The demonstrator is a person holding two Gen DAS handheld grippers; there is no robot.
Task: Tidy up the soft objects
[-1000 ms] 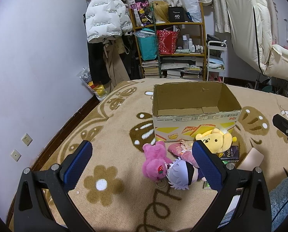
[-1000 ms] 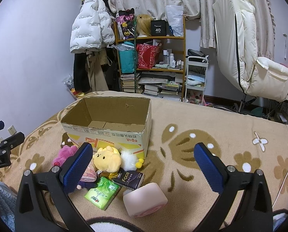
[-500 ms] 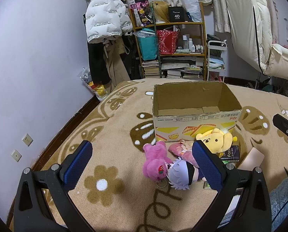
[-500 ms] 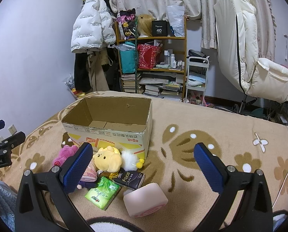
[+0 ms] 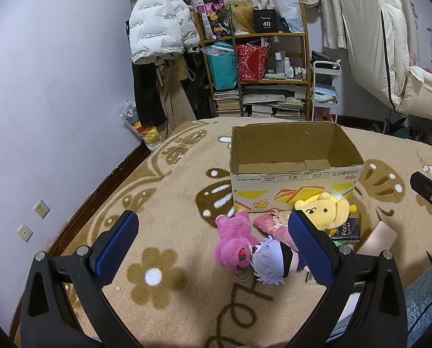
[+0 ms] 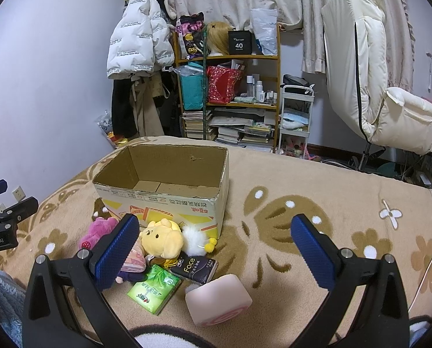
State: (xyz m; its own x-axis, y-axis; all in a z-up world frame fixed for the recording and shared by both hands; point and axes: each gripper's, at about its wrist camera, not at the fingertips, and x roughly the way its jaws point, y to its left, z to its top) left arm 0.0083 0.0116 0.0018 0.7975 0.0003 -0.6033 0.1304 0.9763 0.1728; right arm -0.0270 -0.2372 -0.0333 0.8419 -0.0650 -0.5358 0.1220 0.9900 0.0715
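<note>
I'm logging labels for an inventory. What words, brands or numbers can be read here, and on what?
"40": black box on the top shelf.
"Face": dark tissue pack on the blanket.
"nRobot.AI", cut off: left gripper body.
Unreadable: print on the white puffer jacket, cardboard box and green tissue pack.

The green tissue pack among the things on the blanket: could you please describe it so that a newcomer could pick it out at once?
Find the open cardboard box on the tan flowered blanket; a pile of toys lies against its near side. At the near edge of that pile, below the yellow bear plush, lies the green tissue pack. It is the only bright green, flat packet, between the black tissue pack and the pink block.
</note>
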